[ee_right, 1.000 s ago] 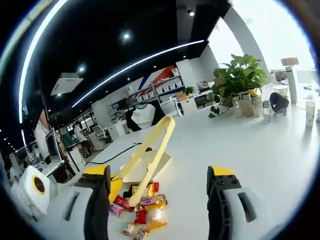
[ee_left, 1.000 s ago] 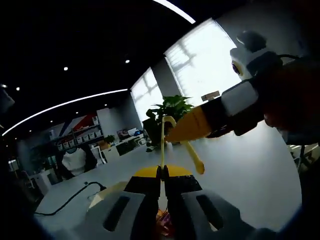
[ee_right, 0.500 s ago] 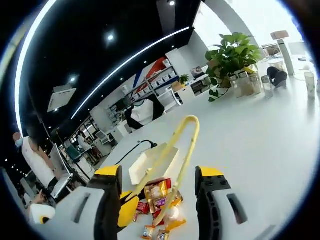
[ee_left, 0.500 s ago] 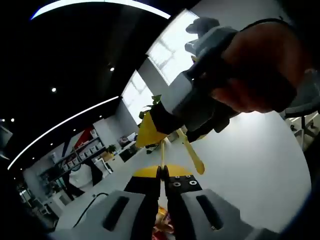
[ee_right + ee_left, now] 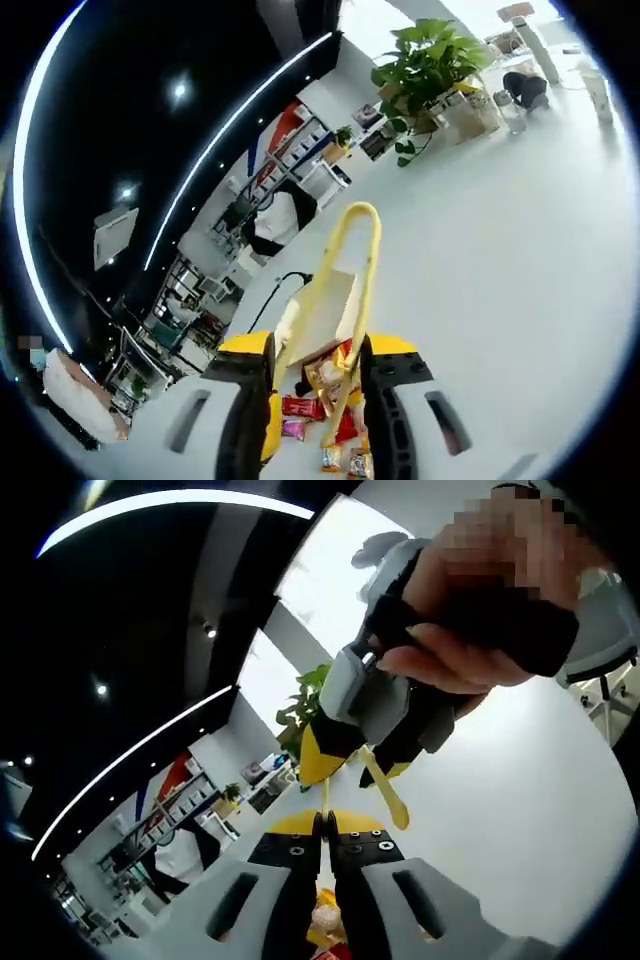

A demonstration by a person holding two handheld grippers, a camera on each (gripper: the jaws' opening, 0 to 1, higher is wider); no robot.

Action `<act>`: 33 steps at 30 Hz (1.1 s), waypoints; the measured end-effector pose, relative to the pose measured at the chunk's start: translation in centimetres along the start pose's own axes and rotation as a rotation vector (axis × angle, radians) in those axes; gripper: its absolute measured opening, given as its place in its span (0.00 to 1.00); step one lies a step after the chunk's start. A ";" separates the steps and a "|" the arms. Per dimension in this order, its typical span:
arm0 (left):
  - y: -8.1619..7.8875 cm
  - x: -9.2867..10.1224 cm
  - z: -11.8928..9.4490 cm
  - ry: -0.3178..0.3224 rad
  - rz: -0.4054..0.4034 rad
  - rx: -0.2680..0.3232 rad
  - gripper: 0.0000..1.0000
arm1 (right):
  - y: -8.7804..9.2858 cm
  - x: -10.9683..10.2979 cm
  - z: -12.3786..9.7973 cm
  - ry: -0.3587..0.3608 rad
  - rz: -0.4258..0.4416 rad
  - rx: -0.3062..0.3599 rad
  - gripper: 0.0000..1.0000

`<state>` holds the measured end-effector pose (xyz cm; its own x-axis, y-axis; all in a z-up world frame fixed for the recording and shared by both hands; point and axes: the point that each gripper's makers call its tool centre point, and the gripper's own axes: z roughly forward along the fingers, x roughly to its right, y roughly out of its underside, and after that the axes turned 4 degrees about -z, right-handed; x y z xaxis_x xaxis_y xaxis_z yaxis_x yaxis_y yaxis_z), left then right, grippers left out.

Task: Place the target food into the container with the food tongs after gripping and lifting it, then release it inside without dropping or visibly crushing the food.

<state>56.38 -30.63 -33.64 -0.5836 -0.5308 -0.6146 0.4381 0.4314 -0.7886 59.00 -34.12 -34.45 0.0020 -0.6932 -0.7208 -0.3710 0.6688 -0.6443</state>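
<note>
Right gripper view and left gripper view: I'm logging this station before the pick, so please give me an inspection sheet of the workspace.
Surface: white table, broad and bare on the far side.
Job's things: yellow tongs standing over a pile of wrapped snacks; white box behind the pile.
Clutter: jars beside a potted plant at the far end.
Grippers: right gripper has its jaws closed in around both tong arms; left gripper is shut on a tong arm.
Cables: black cable runs across the table behind the box.
Surroundings: office with shelves, ceiling light strips and bright windows; a person's hand holds the right gripper.
</note>
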 end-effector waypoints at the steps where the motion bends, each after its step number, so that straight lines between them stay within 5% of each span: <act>1: -0.1 0.1 0.0 0.005 0.015 0.005 0.02 | -0.1 0.3 0.0 0.010 0.045 0.010 0.29; 3: -0.2 0.1 0.0 0.004 0.019 0.008 0.02 | -0.1 0.3 0.0 -0.018 0.107 0.015 0.27; 17: -0.5 -0.1 0.0 0.028 -0.039 0.006 0.04 | -0.7 0.2 0.4 -0.053 0.126 0.009 0.23; 23: 0.3 -0.5 -0.4 0.039 -0.142 -0.024 0.10 | -0.9 0.3 0.5 -0.055 0.108 0.017 0.24; 28: 1.4 -0.2 -1.0 0.069 -0.376 -0.049 0.15 | -1.6 0.0 0.4 -0.081 0.066 0.049 0.24; 33: 1.1 1.0 -1.5 0.190 -0.806 -0.025 0.21 | -2.0 -0.2 0.3 -0.104 0.070 0.058 0.24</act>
<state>55.27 -29.64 -35.13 -0.8187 -0.5529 0.1548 -0.1784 -0.0112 -0.9839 60.00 -35.19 -33.10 0.0755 -0.6144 -0.7854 -0.3195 0.7312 -0.6027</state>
